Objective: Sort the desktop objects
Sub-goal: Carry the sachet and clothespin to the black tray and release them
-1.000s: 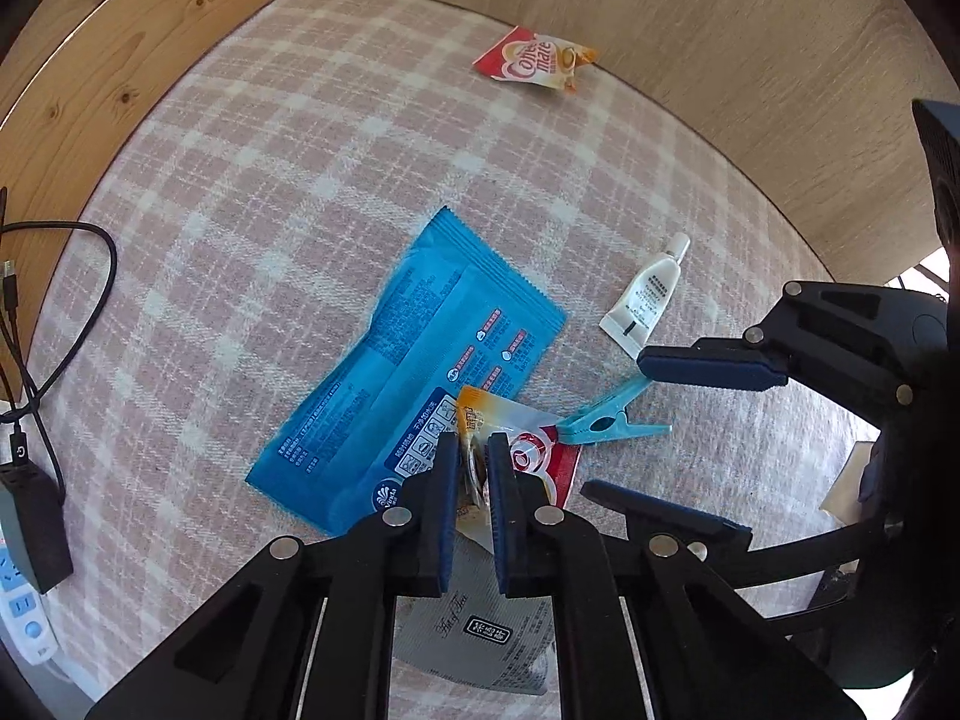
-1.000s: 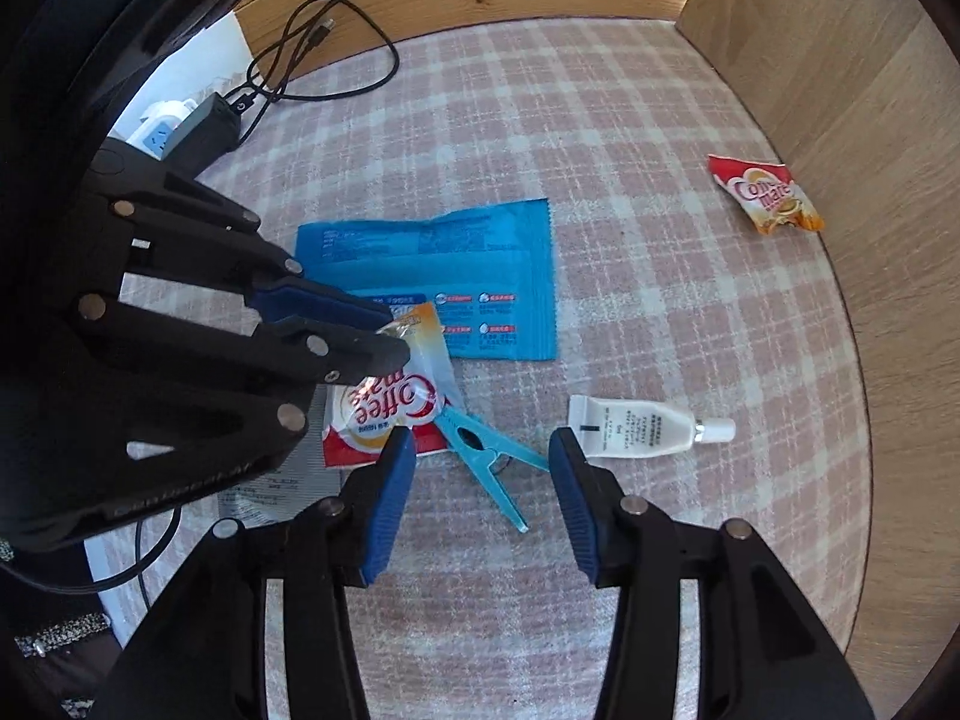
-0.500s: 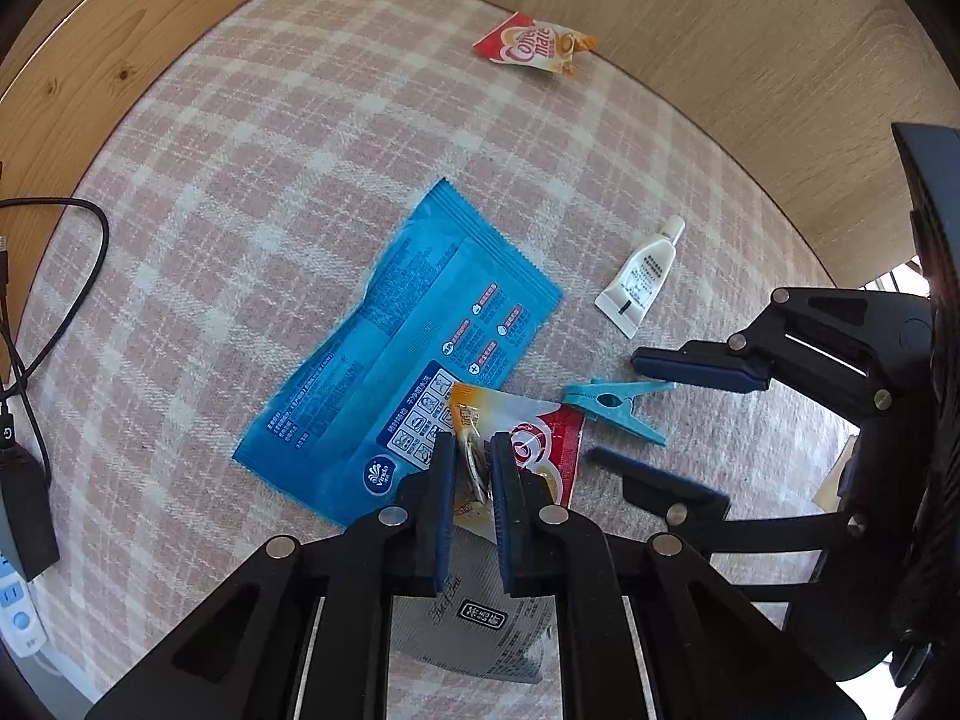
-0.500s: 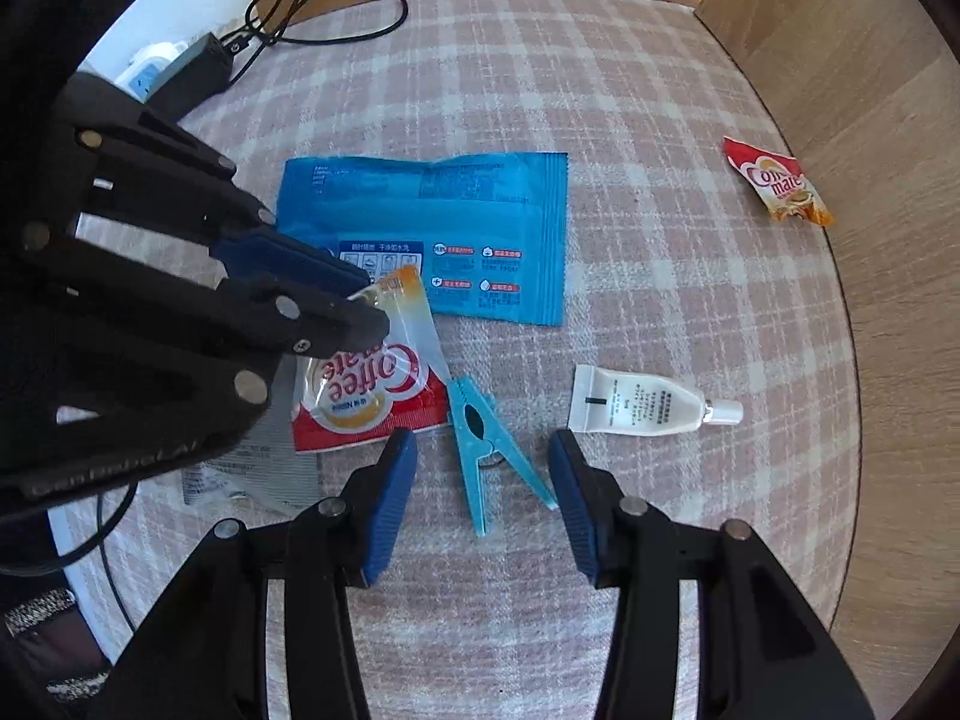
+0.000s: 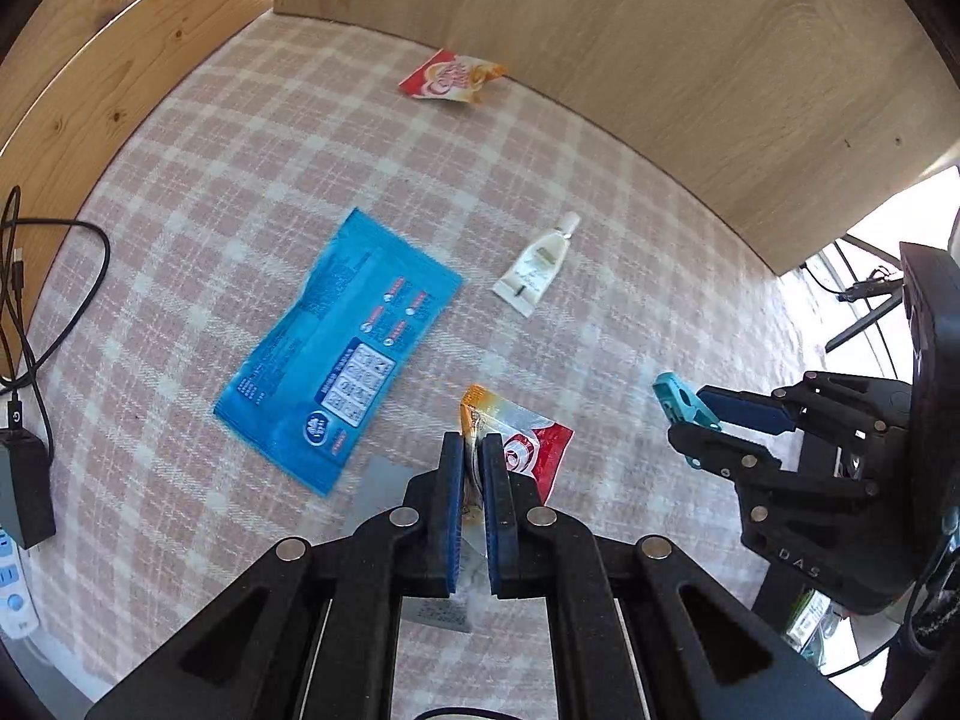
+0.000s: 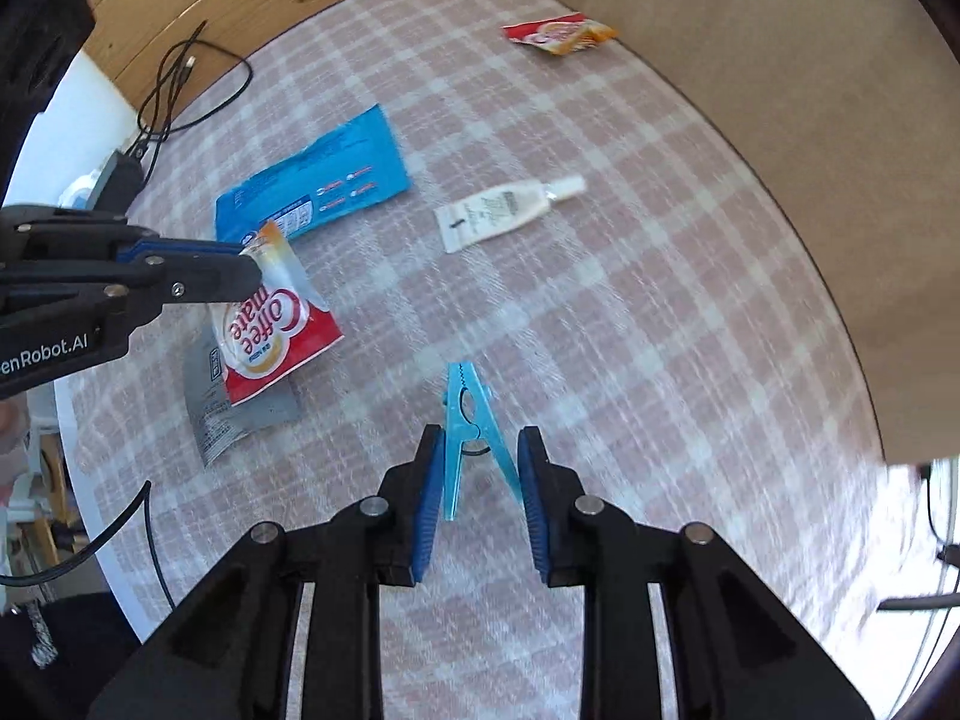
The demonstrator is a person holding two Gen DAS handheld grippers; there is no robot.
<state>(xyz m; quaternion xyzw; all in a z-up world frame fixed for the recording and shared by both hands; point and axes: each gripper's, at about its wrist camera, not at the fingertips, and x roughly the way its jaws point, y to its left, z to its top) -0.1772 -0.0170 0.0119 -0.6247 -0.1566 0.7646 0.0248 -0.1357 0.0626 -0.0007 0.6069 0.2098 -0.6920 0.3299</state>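
Clothespin (image 6: 471, 420), turquoise: between closing right gripper (image 6: 480, 480) pads, handles pinched for lifting. Coffee-mate sachet (image 5: 528, 447): clamped by left gripper (image 5: 473, 480), for sorting.

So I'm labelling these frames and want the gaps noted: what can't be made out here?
- Grey packet, right wrist view: mostly covered by the Coffee-mate sachet; its print is too small to read.
- White tube, both views: label blurred.
- Power strip, left wrist view: cut off by the edge.
- Clothespin, left wrist view: mostly hidden behind the right gripper.
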